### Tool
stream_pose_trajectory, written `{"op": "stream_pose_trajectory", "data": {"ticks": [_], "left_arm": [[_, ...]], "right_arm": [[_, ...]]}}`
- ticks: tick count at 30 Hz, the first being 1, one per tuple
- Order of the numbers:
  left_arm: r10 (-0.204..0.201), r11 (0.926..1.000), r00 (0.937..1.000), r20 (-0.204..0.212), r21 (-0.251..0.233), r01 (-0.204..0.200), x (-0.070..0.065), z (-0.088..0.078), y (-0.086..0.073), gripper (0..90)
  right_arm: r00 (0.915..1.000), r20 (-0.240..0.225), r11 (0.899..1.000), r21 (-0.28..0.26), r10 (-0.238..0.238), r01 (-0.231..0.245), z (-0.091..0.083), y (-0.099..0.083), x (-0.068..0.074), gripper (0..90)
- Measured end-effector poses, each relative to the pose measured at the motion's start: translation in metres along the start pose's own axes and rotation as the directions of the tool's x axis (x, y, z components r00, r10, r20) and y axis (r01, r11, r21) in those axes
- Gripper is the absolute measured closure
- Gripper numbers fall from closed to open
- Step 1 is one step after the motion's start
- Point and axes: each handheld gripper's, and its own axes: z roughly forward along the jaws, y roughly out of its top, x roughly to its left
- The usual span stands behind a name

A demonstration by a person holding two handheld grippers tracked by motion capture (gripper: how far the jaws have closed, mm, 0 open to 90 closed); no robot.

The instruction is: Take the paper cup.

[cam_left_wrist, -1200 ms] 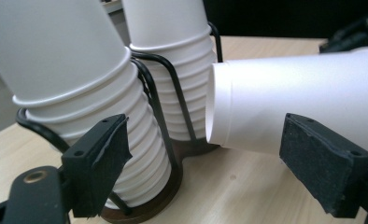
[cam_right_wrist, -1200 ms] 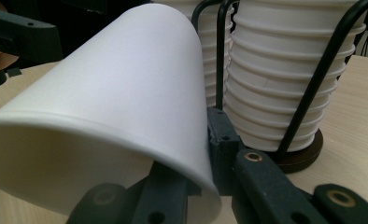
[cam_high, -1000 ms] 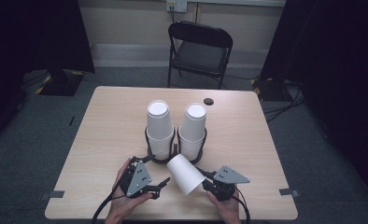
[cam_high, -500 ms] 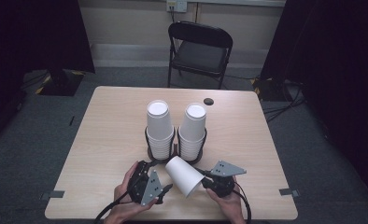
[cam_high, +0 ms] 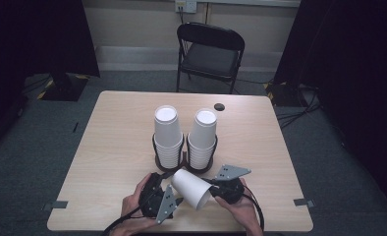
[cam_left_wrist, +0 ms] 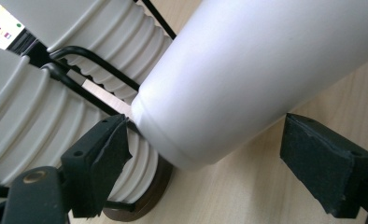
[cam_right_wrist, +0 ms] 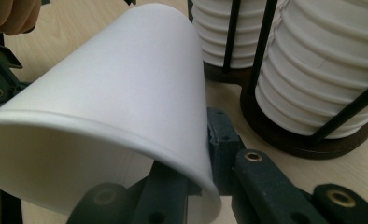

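Observation:
A single white paper cup (cam_high: 191, 187) lies tilted on its side above the table's front, base toward the upper left. My right gripper (cam_high: 212, 190) is shut on the wall at its rim; in the right gripper view the cup (cam_right_wrist: 116, 93) spreads over the jaws of that gripper (cam_right_wrist: 205, 177). My left gripper (cam_high: 177, 197) stands open at the cup's base. In the left gripper view the cup's bottom end (cam_left_wrist: 247, 79) sits between the left gripper's (cam_left_wrist: 210, 163) pads without touching them. Two stacks of white cups (cam_high: 167, 132) (cam_high: 203, 135) stand in black wire holders just behind.
The holders' dark round bases (cam_left_wrist: 145, 196) (cam_right_wrist: 308, 140) rest on the wooden table (cam_high: 113, 147) close behind both grippers. A small dark disc (cam_high: 219, 106) lies near the far edge. A black folding chair (cam_high: 208, 54) stands beyond the table.
My left gripper has shifted toward the cup and rolled onto its side, so the cup's base now lies between its jaws. The right gripper and cup have risen slightly.

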Motion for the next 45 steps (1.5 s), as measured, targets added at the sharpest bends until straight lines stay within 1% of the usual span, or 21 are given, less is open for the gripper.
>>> {"op": "stream_pose_trajectory", "data": {"ticks": [1, 3, 7, 10, 11, 17, 19, 20, 22, 25, 26, 27, 30, 32, 34, 36, 37, 42, 43, 44, 45], "left_arm": [[0.012, 0.9999, 0.9999, 0.0, 0.003, -0.012, -0.001, 0.001, 0.001, 15.5], [0.009, 1.0, 1.0, -0.002, -0.001, -0.009, -0.002, 0.002, 0.001, 15.5], [0.024, 0.9997, 0.9996, -0.012, -0.001, -0.024, -0.005, 0.002, 0.003, 15.6], [0.031, 0.9995, 0.9992, -0.024, 0.004, -0.031, -0.005, 0.003, 0.005, 15.3], [0.023, 0.9997, 0.9995, -0.02, 0.005, -0.023, -0.005, 0.003, 0.005, 15.1], [0.059, 0.998, 0.9983, -0.004, 0.022, -0.059, -0.009, 0.005, 0.01, 15.1], [0.06, 0.9981, 0.9982, -0.007, 0.017, -0.06, -0.011, 0.007, 0.012, 14.7], [0.079, 0.9965, 0.9969, -0.007, 0.03, -0.078, -0.011, 0.006, 0.013, 14.3], [0.073, 0.9971, 0.9973, -0.01, 0.022, -0.073, -0.012, 0.007, 0.013, 13.4], [0.105, 0.9936, 0.9945, -0.005, 0.044, -0.104, -0.013, 0.008, 0.017, 12.4], [0.105, 0.9936, 0.9945, -0.005, 0.044, -0.104, -0.013, 0.008, 0.017, 12.3], [0.107, 0.9935, 0.994, -0.025, 0.043, -0.106, -0.014, 0.008, 0.018, 12.1], [0.095, 0.9948, 0.9954, -0.017, 0.038, -0.094, -0.015, 0.009, 0.02, 11.2], [0.109, 0.9934, 0.9938, -0.022, 0.041, -0.108, -0.014, 0.01, 0.021, 10.9], [0.085, 0.9959, 0.9962, -0.019, 0.033, -0.084, -0.016, 0.013, 0.023, 11.1], [0.089, 0.9954, 0.9958, -0.02, 0.038, -0.089, -0.016, 0.013, 0.024, 11.6], [0.08, 0.9958, 0.9965, -0.024, 0.046, -0.079, -0.016, 0.013, 0.023, 11.6], [0.089, 0.995, 0.9957, -0.026, 0.049, -0.087, -0.016, 0.013, 0.023, 11.5], [0.093, 0.994, 0.9953, -0.03, 0.06, -0.091, -0.017, 0.014, 0.024, 11.5], [0.101, 0.9941, 0.9945, -0.027, 0.044, -0.1, -0.017, 0.014, 0.025, 11.6], [0.103, 0.9936, 0.9943, -0.028, 0.051, -0.101, -0.018, 0.014, 0.026, 11.9]], "right_arm": [[1.0, -0.006, 1.0, 0.012, 0.004, -0.004, 0.0, 0.003, -0.001, 86.0], [0.9998, -0.016, 1.0, 0.015, 0.006, -0.006, 0.0, 0.004, -0.001, 86.0], [0.9989, -0.045, 0.997, 0.076, 0.013, -0.01, 0.0, 0.014, -0.005, 86.0], [0.9981, -0.053, 0.994, 0.102, 0.03, -0.024, 0.001, 0.02, -0.007, 86.1], [0.9977, -0.057, 0.993, 0.111, 0.035, -0.028, 0.001, 0.021, -0.007, 86.1], [0.9967, -0.069, 0.987, 0.161, 0.042, -0.031, 0.005, 0.028, -0.009, 86.4], [0.9961, -0.075, 0.986, 0.165, 0.046, -0.033, 0.006, 0.03, -0.009, 86.6], [0.9958, -0.078, 0.985, 0.171, 0.048, -0.034, 0.006, 0.031, -0.009, 86.6], [0.9953, -0.084, 0.984, 0.176, 0.049, -0.033, 0.006, 0.032, -0.009, 86.7], [0.9937, -0.098, 0.982, 0.183, 0.054, -0.035, 0.008, 0.034, -0.008, 86.8], [0.9934, -0.101, 0.983, 0.182, 0.055, -0.036, 0.008, 0.035, -0.008, 86.9], [0.993, -0.105, 0.983, 0.183, 0.054, -0.034, 0.009, 0.036, -0.008, 86.9], [0.9919, -0.112, 0.983, 0.181, 0.059, -0.038, 0.009, 0.038, -0.008, 87.0], [0.9912, -0.117, 0.982, 0.184, 0.062, -0.04, 0.01, 0.039, -0.007, 87.1], [0.9902, -0.123, 0.982, 0.186, 0.067, -0.043, 0.011, 0.041, -0.006, 87.4], [0.989, -0.13, 0.981, 0.187, 0.071, -0.046, 0.011, 0.042, -0.006, 87.5], [0.9889, -0.125, 0.981, 0.188, 0.081, -0.056, 0.013, 0.043, -0.006, 87.5], [0.9859, -0.132, 0.979, 0.191, 0.103, -0.076, 0.017, 0.043, -0.006, 87.5], [0.9853, -0.135, 0.978, 0.195, 0.104, -0.077, 0.018, 0.044, -0.006, 87.5], [0.9848, -0.138, 0.978, 0.195, 0.106, -0.078, 0.019, 0.044, -0.006, 87.5], [0.9838, -0.145, 0.977, 0.197, 0.106, -0.076, 0.02, 0.045, -0.006, 87.6]]}}
